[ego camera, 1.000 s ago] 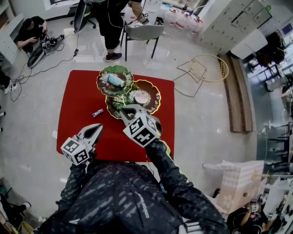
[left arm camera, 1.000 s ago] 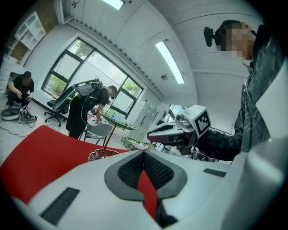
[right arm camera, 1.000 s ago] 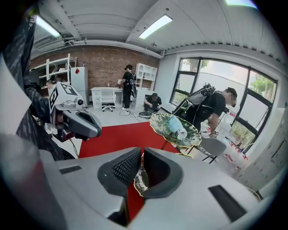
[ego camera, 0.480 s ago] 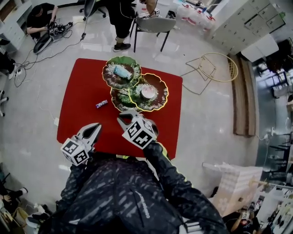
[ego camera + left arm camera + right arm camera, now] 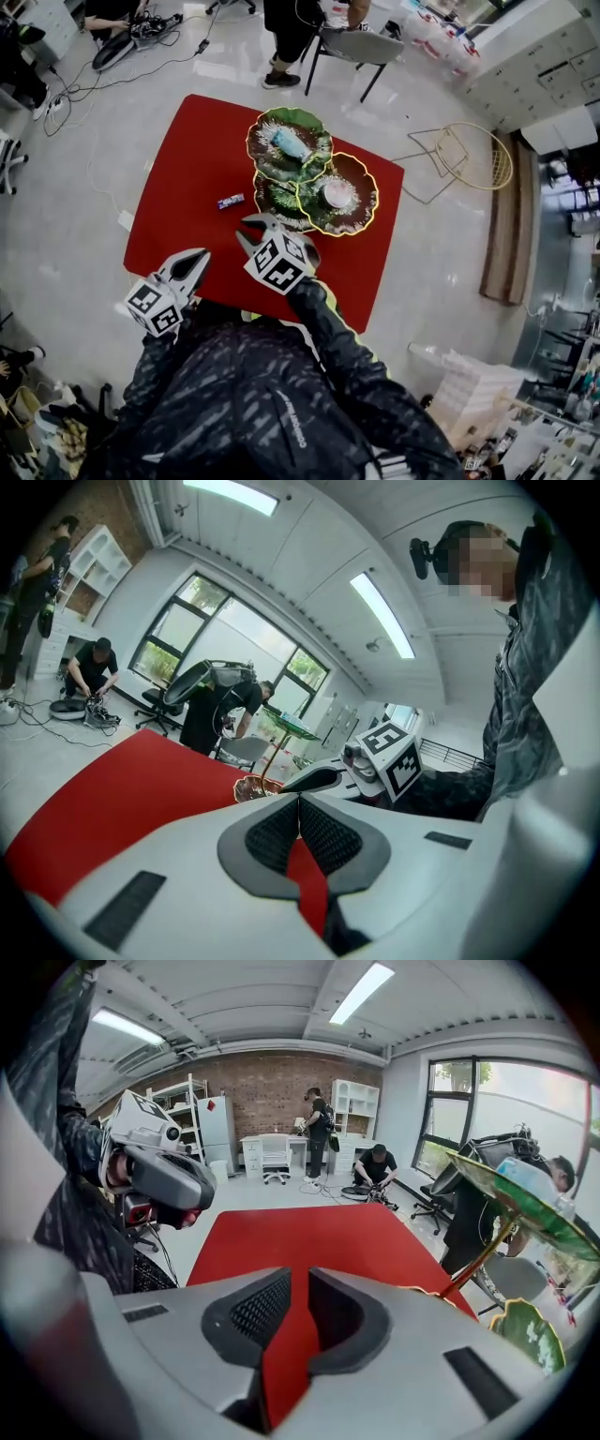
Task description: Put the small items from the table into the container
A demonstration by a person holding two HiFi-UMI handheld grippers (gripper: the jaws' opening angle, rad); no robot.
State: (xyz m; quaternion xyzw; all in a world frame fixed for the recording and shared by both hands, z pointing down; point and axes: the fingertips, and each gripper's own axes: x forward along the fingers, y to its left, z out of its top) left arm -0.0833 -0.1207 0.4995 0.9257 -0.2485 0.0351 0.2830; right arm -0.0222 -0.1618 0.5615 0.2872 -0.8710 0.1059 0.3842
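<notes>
A small wrapped item (image 5: 230, 201) lies on the red table (image 5: 183, 169), left of a tiered stand of leaf-shaped plates (image 5: 281, 204). The top green plate (image 5: 302, 131) holds a bluish item (image 5: 288, 143). The right plate (image 5: 361, 202) holds a pale round item (image 5: 336, 194). My right gripper (image 5: 246, 227) hovers just in front of the stand; its jaws are opening, only a slit apart, with nothing between them (image 5: 300, 1279). My left gripper (image 5: 194, 264) is shut and empty over the table's near edge (image 5: 299, 803).
A person stands behind a grey chair (image 5: 361, 47) at the table's far side. A yellow wire frame (image 5: 450, 155) lies on the floor to the right. Cables (image 5: 112, 70) run across the floor at left. A cardboard box (image 5: 469, 389) sits at lower right.
Both grippers have come down towards the table. The right one drew back from over the plates to just in front of them. The wrapped item has not moved.
</notes>
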